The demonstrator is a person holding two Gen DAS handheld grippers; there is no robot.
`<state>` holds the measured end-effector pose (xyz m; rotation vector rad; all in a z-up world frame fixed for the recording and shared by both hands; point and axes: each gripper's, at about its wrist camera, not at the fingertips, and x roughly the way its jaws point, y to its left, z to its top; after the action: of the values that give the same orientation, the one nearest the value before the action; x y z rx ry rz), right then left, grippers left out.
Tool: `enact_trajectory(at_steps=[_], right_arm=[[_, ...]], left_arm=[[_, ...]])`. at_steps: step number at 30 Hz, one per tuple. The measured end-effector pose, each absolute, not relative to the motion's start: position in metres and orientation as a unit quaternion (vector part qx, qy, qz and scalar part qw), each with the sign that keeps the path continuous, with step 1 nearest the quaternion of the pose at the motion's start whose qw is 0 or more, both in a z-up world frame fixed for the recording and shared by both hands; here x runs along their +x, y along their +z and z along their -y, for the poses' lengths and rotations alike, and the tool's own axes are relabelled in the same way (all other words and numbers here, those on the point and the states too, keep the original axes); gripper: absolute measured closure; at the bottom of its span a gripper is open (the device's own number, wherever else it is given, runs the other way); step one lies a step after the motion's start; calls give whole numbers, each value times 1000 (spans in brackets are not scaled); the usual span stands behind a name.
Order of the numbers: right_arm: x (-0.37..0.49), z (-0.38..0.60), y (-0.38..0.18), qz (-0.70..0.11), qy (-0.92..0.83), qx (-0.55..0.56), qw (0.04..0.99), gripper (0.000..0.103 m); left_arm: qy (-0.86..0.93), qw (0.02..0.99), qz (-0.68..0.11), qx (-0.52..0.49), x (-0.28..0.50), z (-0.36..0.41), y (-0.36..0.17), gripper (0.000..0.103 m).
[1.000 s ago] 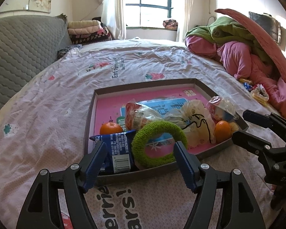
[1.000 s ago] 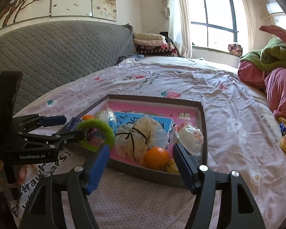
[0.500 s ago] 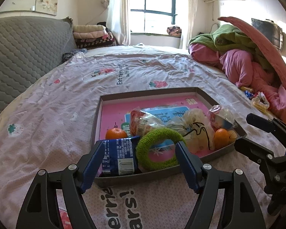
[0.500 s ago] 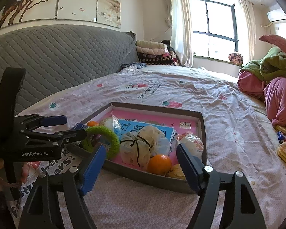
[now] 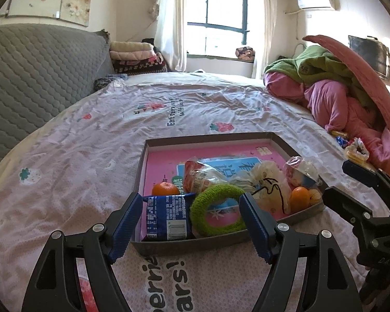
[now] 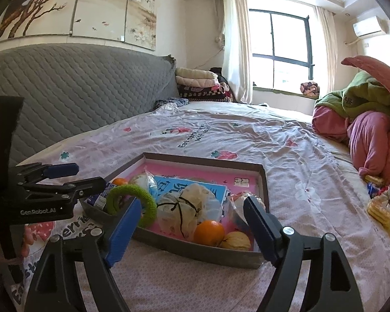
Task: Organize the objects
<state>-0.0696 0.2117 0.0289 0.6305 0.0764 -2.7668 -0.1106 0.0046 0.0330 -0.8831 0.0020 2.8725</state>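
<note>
A tray (image 5: 270, 136) is seen on the bed (image 5: 91, 156), holding a green ring (image 5: 215, 212), blue packet (image 5: 166, 217) and oranges (image 6: 209, 232) along its near edge. Left hand-held gripper (image 5: 189, 227) is held wide apart, nothing gripped. Right hand-held gripper (image 6: 192, 230) is opening, empty, before the tray's near edge.

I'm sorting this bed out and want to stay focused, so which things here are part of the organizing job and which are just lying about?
Part of the job:
- tray
- green ring
- blue packet
- oranges
- mesh pouch
- wrapped snacks
- loose wrappers on the sheet, probably

Just lying about:
- bedding heap
- folded blankets
- headboard
</note>
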Motion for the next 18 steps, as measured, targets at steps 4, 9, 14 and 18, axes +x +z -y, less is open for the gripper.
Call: enact_trajectory(at_steps=[4, 9, 14, 18], right_arm=[[-68, -211, 29, -23, -964, 220, 148, 22], [-62, -210, 31, -23, -966, 215, 143, 22], [-50, -209, 40, -31, -972, 194, 127, 22], [-41, -208, 47, -29, -976, 181, 119, 22]], left_arm=[[954, 56, 0, -295, -107, -4, 33, 25], [952, 50, 7, -301, -103, -2, 33, 25], [952, 49, 22, -302, -96, 0, 35, 25], [954, 49, 31, -294, -86, 0, 41, 25]])
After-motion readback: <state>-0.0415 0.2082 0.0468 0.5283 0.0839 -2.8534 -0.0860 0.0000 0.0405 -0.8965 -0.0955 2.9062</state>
